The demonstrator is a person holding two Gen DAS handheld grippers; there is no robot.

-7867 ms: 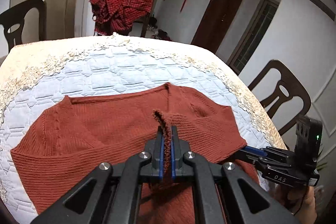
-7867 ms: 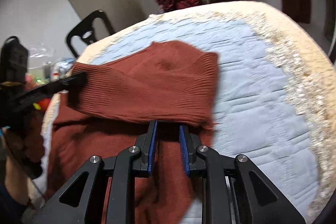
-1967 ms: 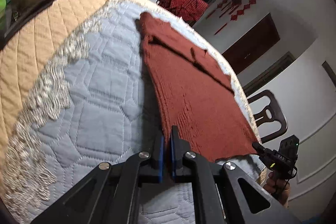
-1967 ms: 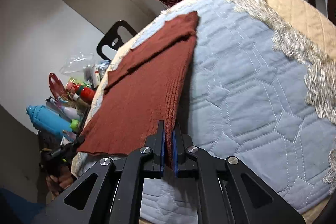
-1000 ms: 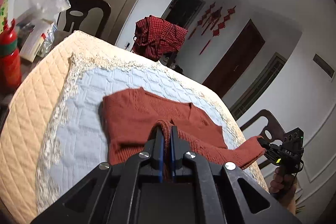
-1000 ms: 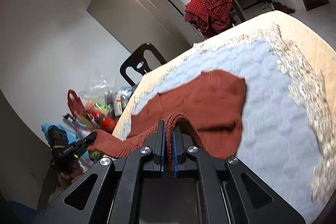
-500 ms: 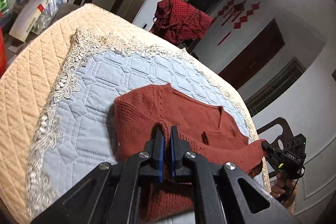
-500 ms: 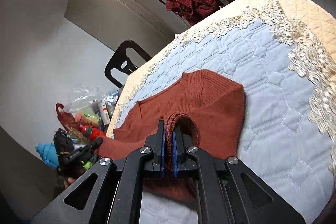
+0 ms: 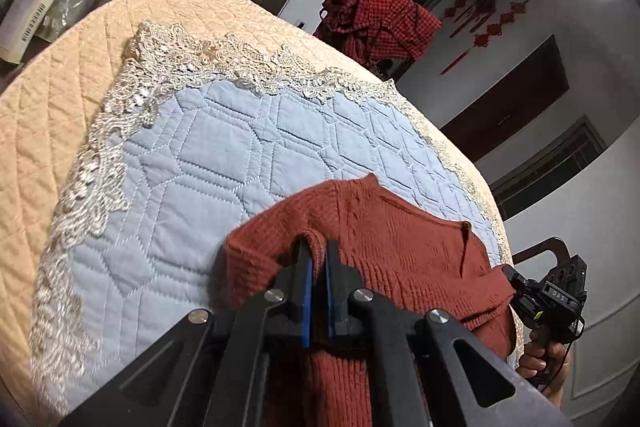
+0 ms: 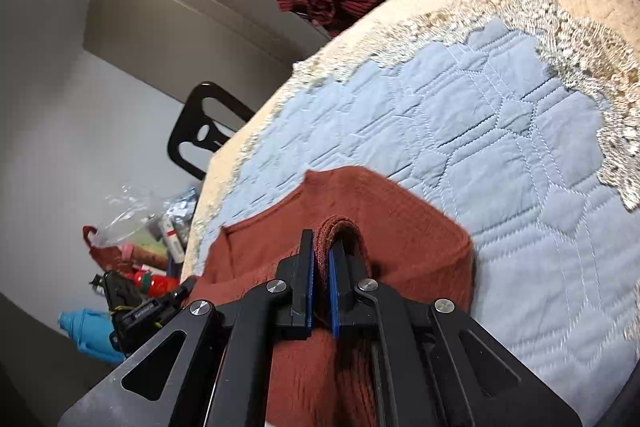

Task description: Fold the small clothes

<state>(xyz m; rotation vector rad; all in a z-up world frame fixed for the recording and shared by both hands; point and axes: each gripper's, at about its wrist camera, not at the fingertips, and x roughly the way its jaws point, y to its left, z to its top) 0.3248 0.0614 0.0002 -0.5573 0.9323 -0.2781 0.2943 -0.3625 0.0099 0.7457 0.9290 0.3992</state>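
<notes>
A rust-red knitted sweater [image 9: 400, 243] lies on the blue quilted table cover [image 9: 224, 163], its lower part folded up over the upper part. My left gripper [image 9: 316, 251] is shut on a pinched fold of its edge. My right gripper [image 10: 322, 247] is shut on another fold of the same sweater [image 10: 384, 223]. Each gripper shows in the other's view: the right gripper [image 9: 548, 303] at the sweater's right end, the left gripper [image 10: 148, 307] at its left end.
A red checked garment [image 9: 376, 15] hangs over a chair beyond the table. A dark chair [image 10: 204, 131] stands at the left side. Bottles, bags and boxes [image 10: 136, 259] crowd a surface to the left. Lace trim [image 9: 100, 167] borders the blue cover.
Both grippers carried the sweater's lower edge up and forward over the upper part, then lowered towards the table. They stay shut on the fabric.
</notes>
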